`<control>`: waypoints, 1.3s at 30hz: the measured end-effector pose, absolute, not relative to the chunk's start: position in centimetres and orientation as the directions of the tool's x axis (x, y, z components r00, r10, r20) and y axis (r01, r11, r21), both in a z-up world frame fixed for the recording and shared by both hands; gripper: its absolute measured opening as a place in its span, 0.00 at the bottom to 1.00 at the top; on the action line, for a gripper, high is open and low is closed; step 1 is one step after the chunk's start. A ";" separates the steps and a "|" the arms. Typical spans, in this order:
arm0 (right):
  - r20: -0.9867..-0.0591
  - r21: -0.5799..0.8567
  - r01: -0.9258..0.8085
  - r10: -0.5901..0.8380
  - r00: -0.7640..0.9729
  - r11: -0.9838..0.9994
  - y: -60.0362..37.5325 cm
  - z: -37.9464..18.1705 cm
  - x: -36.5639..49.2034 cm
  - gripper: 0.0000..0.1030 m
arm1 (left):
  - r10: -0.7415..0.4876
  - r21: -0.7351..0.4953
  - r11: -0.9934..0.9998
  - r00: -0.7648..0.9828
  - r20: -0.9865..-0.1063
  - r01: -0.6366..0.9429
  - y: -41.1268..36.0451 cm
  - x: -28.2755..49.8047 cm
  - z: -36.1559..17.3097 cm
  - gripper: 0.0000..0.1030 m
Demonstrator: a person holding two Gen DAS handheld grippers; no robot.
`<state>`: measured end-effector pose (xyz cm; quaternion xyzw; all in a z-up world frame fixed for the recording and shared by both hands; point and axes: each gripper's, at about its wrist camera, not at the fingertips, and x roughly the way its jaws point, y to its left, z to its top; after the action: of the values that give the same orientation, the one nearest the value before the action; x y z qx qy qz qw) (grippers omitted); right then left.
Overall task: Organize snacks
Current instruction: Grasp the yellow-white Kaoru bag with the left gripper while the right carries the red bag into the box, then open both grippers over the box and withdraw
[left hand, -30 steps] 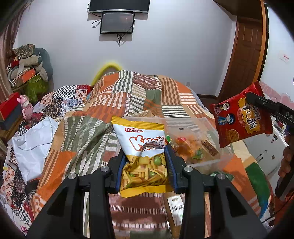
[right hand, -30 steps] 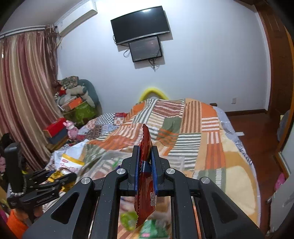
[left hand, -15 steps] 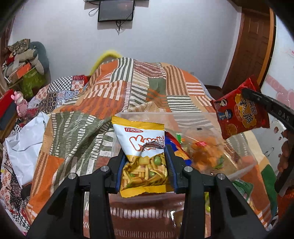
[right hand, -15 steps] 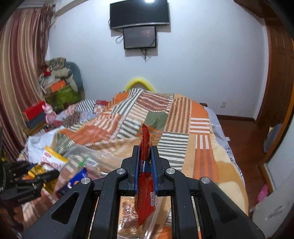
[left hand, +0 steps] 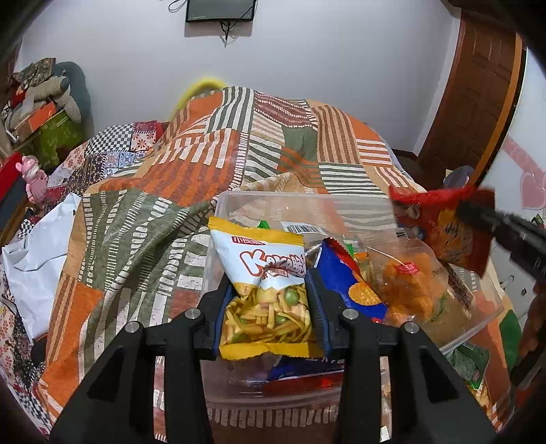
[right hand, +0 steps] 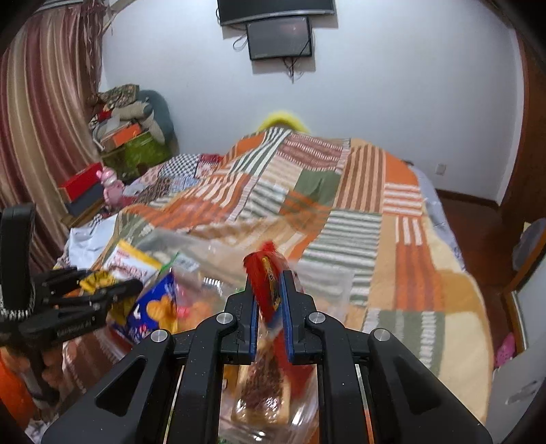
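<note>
Patchwork blanket (left hand: 143,191) (orange, green) under clear bin (left hand: 307,201).

Place: a bedroom in a home
Bed (right hand: 375,218): big, with a striped patchwork blanket
Wall: a TV (right hand: 276,12) hangs up high
Window side: long striped curtain (right hand: 44,119)
Corner: pink toy (right hand: 111,186), piled boxes

Matt black plastic left tongs (left hand: 271,310) with blue pads pinch a glossy film yellow snack bag (left hand: 264,290), above a clear, smooth plastic bin (left hand: 300,201) on the soft woven patchwork blanket (left hand: 211,157); the red packet (right hand: 266,283) is shiny foil.
</note>
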<state>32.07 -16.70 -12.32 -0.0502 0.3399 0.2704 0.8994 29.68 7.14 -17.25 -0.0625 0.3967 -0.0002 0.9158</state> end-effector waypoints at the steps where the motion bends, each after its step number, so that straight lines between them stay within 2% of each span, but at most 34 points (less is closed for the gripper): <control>1: -0.643 0.103 -0.522 0.457 0.614 0.846 -16.7 -12.6 32.1 0.11 | -0.049 -0.113 0.992 0.683 -0.729 -0.049 7.1 29.7 -17.3 0.40; 3: -0.645 0.100 -0.523 0.455 0.614 0.847 -16.5 -12.6 32.0 0.12 | -0.046 -0.106 0.993 0.679 -0.733 -0.047 7.0 29.6 -17.2 0.41; 5: -0.653 0.101 -0.531 0.459 0.603 0.841 -16.2 -12.4 32.0 0.14 | -0.040 -0.100 0.994 0.676 -0.736 -0.051 6.9 29.5 -17.1 0.52; 8: -0.659 0.086 -0.530 0.447 0.605 0.844 -15.9 -12.3 31.9 0.15 | -0.044 -0.108 0.993 0.686 -0.726 -0.051 6.9 29.0 -16.7 0.59; 10: -0.663 0.093 -0.531 0.450 0.598 0.842 -16.0 -12.2 31.6 0.23 | -0.039 -0.103 0.993 0.696 -0.717 -0.050 6.8 28.5 -16.1 0.63; 11: -0.664 0.103 -0.532 0.456 0.593 0.841 -16.2 -12.1 31.5 0.30 | -0.033 -0.097 0.994 0.704 -0.710 -0.051 6.7 28.2 -15.8 0.67; 15: -0.653 0.126 -0.517 0.463 0.599 0.847 -16.8 -11.5 30.7 0.54 | -0.032 -0.083 0.996 0.718 -0.695 -0.036 6.1 27.1 -14.5 0.71; 17: -0.641 0.136 -0.509 0.467 0.609 0.850 -17.4 -11.0 30.2 0.59 | -0.031 -0.083 0.996 0.726 -0.687 -0.036 5.9 26.3 -13.8 0.75; 22: -0.619 0.152 -0.498 0.475 0.625 0.854 -18.5 -10.0 28.5 0.66 | -0.051 -0.102 0.994 0.740 -0.671 -0.025 5.4 24.3 -12.5 0.78; 26: -0.592 0.134 -0.480 0.458 0.663 0.867 -19.3 -9.2 26.9 0.78 | -0.056 -0.097 0.995 0.751 -0.658 -0.011 4.8 22.4 -11.6 0.78; 32: -0.573 0.120 -0.476 0.452 0.684 0.871 -20.1 -8.6 24.6 0.81 | -0.088 -0.125 0.992 0.754 -0.651 0.008 3.9 19.3 -11.1 0.80; 39: -0.592 0.129 -0.470 0.448 0.670 0.873 -20.9 -9.8 22.3 0.82 | -0.102 -0.109 0.993 0.732 -0.674 0.038 2.4 17.2 -12.0 0.80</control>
<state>22.33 -20.86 -9.84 -0.0174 0.3195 0.2512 0.9135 17.18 2.37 -12.03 -0.0437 0.3640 -0.0375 0.9296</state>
